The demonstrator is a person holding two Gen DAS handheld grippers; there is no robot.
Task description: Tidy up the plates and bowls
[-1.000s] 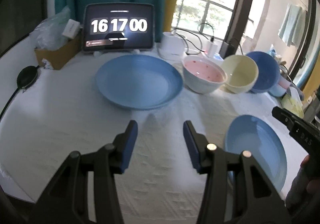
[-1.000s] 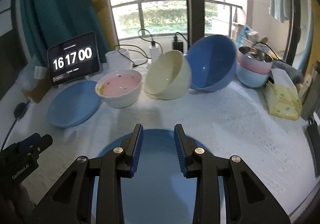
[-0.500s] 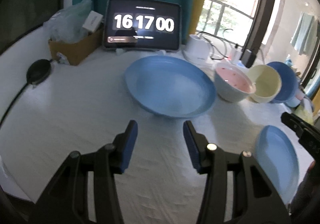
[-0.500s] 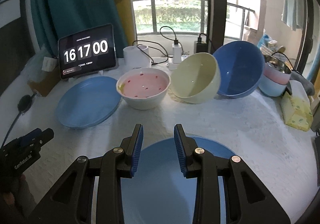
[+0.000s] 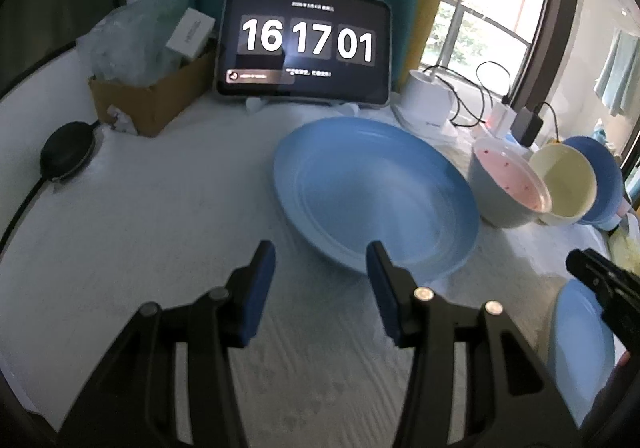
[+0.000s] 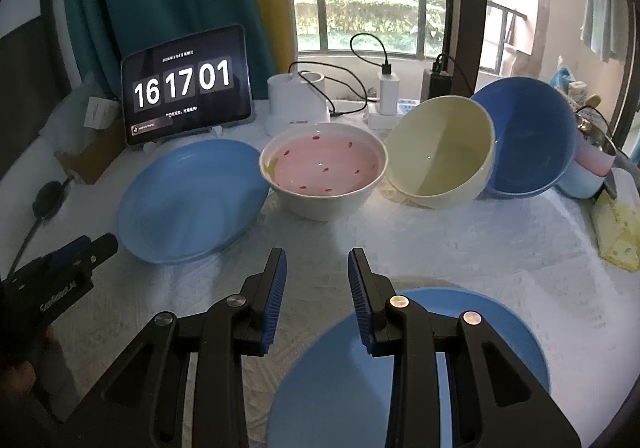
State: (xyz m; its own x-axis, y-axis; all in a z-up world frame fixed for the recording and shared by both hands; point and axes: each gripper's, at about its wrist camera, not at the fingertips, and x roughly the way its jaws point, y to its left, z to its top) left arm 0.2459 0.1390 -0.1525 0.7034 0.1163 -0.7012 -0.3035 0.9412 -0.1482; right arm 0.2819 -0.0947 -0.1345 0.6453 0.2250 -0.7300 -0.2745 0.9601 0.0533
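Left gripper (image 5: pixel 320 268), jaws apart and empty, just short of the big blue plate (image 5: pixel 376 192); right gripper (image 6: pixel 316 272) jaws apart over the small plate (image 6: pixel 500 332).

The table (image 6: pixel 460 248) wears a white cloth with a faint woven pattern. 2 plates are plain light blue: the large plate (image 6: pixel 192 204) toward the table's back left and the near plate (image 6: pixel 516 332) at its front edge. The first bowl (image 6: pixel 324 168) is white outside, pink inside with small red specks. The tilted bowl (image 6: pixel 444 152) is pale cream-yellow, the one behind it (image 6: pixel 532 136) deep blue. The tablet (image 6: pixel 186 88) shows white digits on black. Both grippers are black with blue pads (image 6: pixel 276 288).
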